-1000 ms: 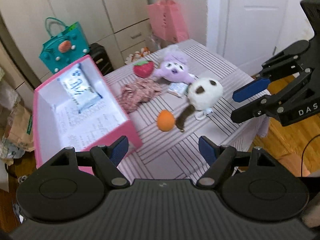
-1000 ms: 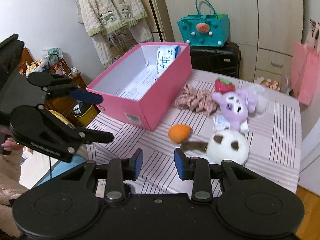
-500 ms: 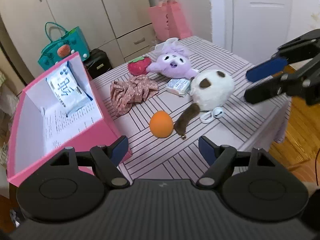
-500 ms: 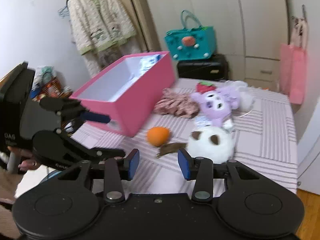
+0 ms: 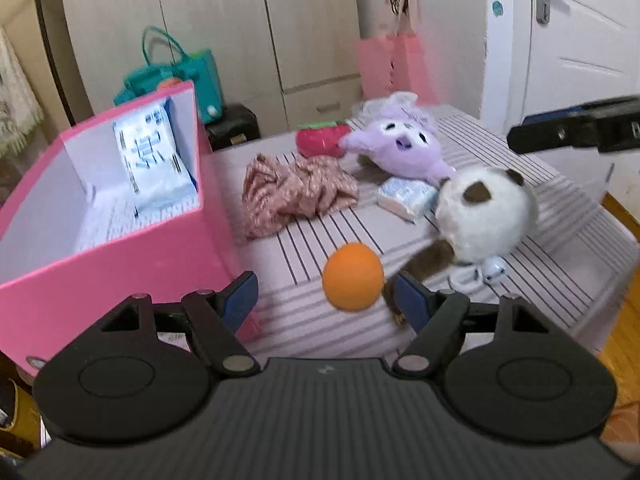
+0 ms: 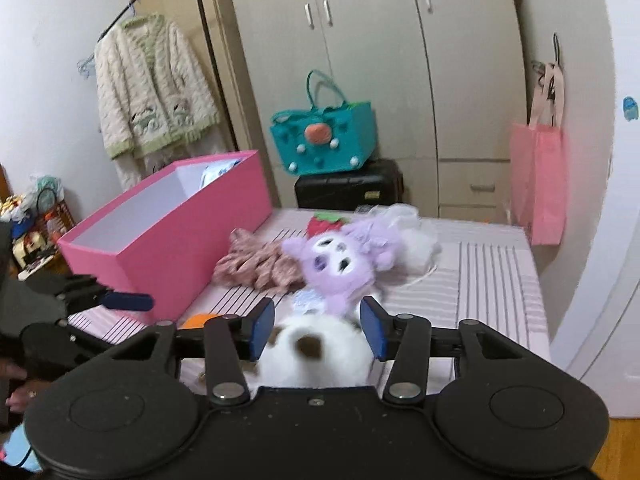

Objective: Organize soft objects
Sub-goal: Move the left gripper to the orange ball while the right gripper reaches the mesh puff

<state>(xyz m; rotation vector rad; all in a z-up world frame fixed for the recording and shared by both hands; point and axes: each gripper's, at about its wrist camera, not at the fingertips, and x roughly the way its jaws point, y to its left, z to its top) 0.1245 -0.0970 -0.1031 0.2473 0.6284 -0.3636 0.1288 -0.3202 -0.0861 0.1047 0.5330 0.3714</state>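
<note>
On the striped table [image 5: 560,216] lie an orange ball [image 5: 353,276], a white-and-brown plush [image 5: 486,216], a purple plush [image 5: 400,148], a red strawberry plush [image 5: 320,138], a patterned cloth [image 5: 296,192] and a small tissue pack [image 5: 408,196]. A pink box [image 5: 120,264] stands at the left with a wipes pack [image 5: 152,160] inside. My left gripper [image 5: 326,300] is open, just short of the orange ball. My right gripper [image 6: 318,326] is open, its fingers on either side of the white-and-brown plush [image 6: 316,352], with the purple plush [image 6: 340,264] beyond.
A teal bag [image 6: 324,136] sits on a black case [image 6: 348,188] by the wardrobe. A pink bag [image 6: 538,184] hangs at the right. A jacket [image 6: 156,88] hangs on a rack at the left. The table's edge drops to wood floor [image 5: 624,336].
Both grippers have dropped and moved in toward the table. The right gripper has opened wider and now straddles the white-and-brown plush. The left gripper has come close to the orange ball.
</note>
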